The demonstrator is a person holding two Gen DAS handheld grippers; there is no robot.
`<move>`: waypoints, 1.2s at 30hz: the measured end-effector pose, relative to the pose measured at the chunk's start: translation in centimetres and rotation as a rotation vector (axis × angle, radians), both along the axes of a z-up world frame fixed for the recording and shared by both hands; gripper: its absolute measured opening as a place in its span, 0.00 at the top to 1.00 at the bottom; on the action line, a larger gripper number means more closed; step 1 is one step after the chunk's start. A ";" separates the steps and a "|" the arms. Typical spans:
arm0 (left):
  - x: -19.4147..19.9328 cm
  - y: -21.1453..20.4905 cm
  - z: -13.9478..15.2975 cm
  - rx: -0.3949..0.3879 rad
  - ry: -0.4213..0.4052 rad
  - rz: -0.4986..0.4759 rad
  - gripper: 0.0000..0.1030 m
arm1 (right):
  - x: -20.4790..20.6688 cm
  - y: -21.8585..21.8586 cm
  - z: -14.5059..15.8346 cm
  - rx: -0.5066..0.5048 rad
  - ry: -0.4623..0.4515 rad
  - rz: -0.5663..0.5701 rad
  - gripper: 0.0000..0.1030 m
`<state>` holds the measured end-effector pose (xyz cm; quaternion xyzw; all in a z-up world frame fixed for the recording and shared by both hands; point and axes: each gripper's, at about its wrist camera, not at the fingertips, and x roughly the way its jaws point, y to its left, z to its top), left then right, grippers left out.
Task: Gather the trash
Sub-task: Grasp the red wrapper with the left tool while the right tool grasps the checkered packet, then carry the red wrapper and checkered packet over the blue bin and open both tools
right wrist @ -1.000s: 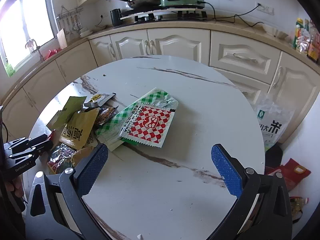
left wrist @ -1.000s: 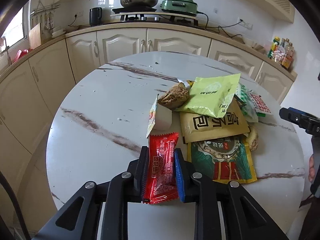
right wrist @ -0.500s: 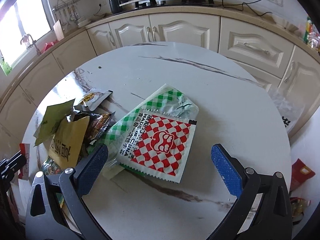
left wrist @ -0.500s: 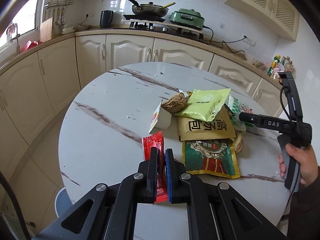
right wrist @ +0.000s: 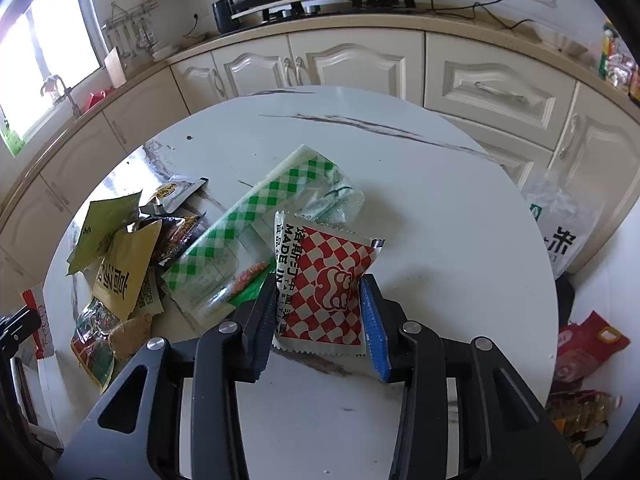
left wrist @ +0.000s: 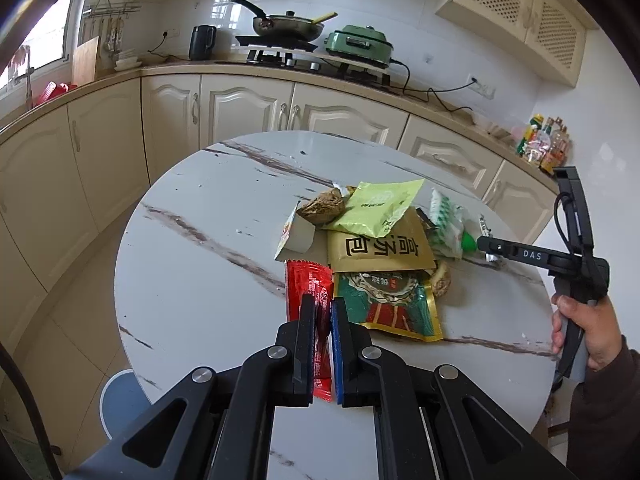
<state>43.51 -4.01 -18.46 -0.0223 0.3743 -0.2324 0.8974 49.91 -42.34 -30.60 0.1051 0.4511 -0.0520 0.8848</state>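
My left gripper (left wrist: 320,305) is shut on a red wrapper (left wrist: 310,286), held just above the round marble table (left wrist: 200,240). In the right wrist view, the jaws of my right gripper (right wrist: 318,284) are closing on a red-and-white checked packet (right wrist: 332,276); both pads press its edges and it buckles upward. Beside it lies a clear bag with green checks (right wrist: 256,224). A heap of trash sits mid-table: a yellow-green pouch (left wrist: 380,204), a gold pouch (left wrist: 380,246), a green-and-red pouch (left wrist: 388,306), a brown lump (left wrist: 326,208) and a white carton (left wrist: 298,234).
Cream cabinets and a counter with a stove ring the table's far side. A blue stool (left wrist: 120,400) stands under the near-left edge. On the floor to the right are a rice bag (right wrist: 560,236) and red bags (right wrist: 584,344). A person's hand (left wrist: 580,328) holds the right gripper.
The left jaws closed on the red wrapper, then drew it back and up from the heap. The right gripper came down over the checked packet and its wide jaws closed onto it.
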 end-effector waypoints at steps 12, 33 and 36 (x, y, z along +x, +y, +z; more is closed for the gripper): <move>-4.3 1.4 3.3 -0.067 -0.041 -0.039 0.99 | -5.2 4.3 6.9 0.032 -0.163 0.065 0.64; -3.6 -1.8 -1.4 0.010 0.108 0.046 0.59 | -8.1 10.6 4.1 0.130 -0.143 0.199 0.64; -3.1 -2.1 -1.6 0.018 0.107 0.037 0.78 | -8.1 10.3 4.1 0.140 -0.150 0.203 0.64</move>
